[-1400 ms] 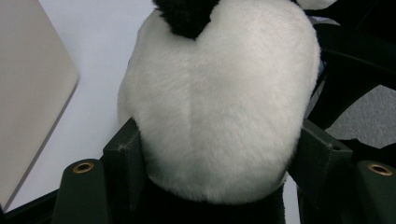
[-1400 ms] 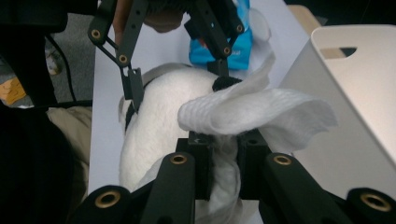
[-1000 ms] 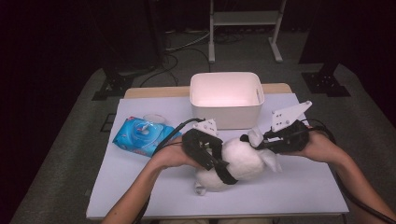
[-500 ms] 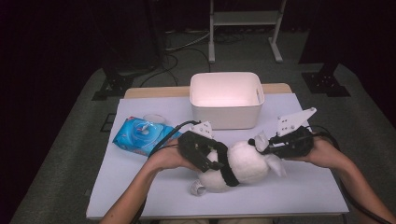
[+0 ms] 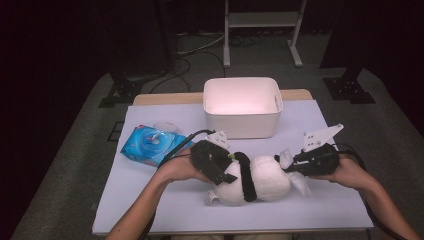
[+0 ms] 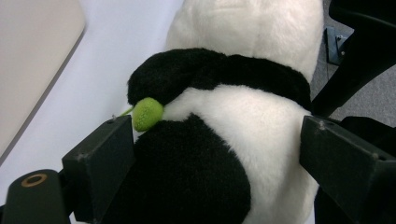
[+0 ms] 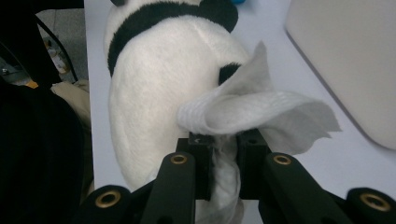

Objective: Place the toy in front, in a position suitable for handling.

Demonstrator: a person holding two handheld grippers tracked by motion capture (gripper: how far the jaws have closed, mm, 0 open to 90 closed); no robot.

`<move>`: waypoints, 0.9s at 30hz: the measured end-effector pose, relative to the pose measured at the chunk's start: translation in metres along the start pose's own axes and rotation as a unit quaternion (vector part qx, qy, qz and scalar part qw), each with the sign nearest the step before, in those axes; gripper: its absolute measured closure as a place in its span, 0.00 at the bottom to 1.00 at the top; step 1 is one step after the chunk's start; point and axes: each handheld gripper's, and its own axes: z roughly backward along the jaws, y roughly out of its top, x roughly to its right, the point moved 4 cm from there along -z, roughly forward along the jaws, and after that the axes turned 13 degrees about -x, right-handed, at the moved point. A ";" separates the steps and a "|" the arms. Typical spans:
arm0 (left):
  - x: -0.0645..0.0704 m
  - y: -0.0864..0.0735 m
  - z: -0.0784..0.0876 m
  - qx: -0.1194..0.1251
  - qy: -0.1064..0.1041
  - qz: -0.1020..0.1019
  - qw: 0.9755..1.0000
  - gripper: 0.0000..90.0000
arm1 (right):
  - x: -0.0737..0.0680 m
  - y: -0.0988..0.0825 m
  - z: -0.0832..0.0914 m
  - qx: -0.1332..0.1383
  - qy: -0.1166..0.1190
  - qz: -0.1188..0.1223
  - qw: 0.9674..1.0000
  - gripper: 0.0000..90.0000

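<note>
A black-and-white plush panda (image 5: 265, 182) lies on its side on the white table (image 5: 325, 210). My left gripper (image 5: 232, 175) straddles its head end. In the left gripper view the panda (image 6: 243, 107) fills the gap and its fur touches both pads (image 6: 100, 168). Those jaws have just been opening a little, with the panda still between them. A small green nub (image 6: 147, 113) sticks out by the panda's black arm. My right gripper (image 7: 223, 140) is shut on a white wipe (image 7: 261, 109) and holds it against the panda's white rear (image 7: 154, 84).
A white plastic bin (image 5: 242, 127) stands behind the panda at the table's middle back. A blue pack of wipes (image 5: 152, 144) lies at the left. Both forearms come in from the bottom edge. A dark floor with cables and stands surrounds the table.
The right gripper has come down and nearer with the wipe against the panda's rear. The left hand has stayed over the head end.
</note>
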 end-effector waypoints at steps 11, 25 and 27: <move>0.001 -0.003 0.003 -0.002 -0.002 0.000 1.000 0.16 | 0.004 -0.005 -0.011 0.022 0.005 -0.009 1.000 0.88; 0.016 0.012 0.004 -0.010 -0.037 -0.037 0.999 0.23 | -0.013 0.016 -0.014 0.021 0.028 0.028 0.999 0.88; 0.015 0.016 0.003 -0.011 -0.043 -0.039 0.998 0.24 | -0.016 0.015 -0.015 0.025 0.031 0.027 0.999 0.88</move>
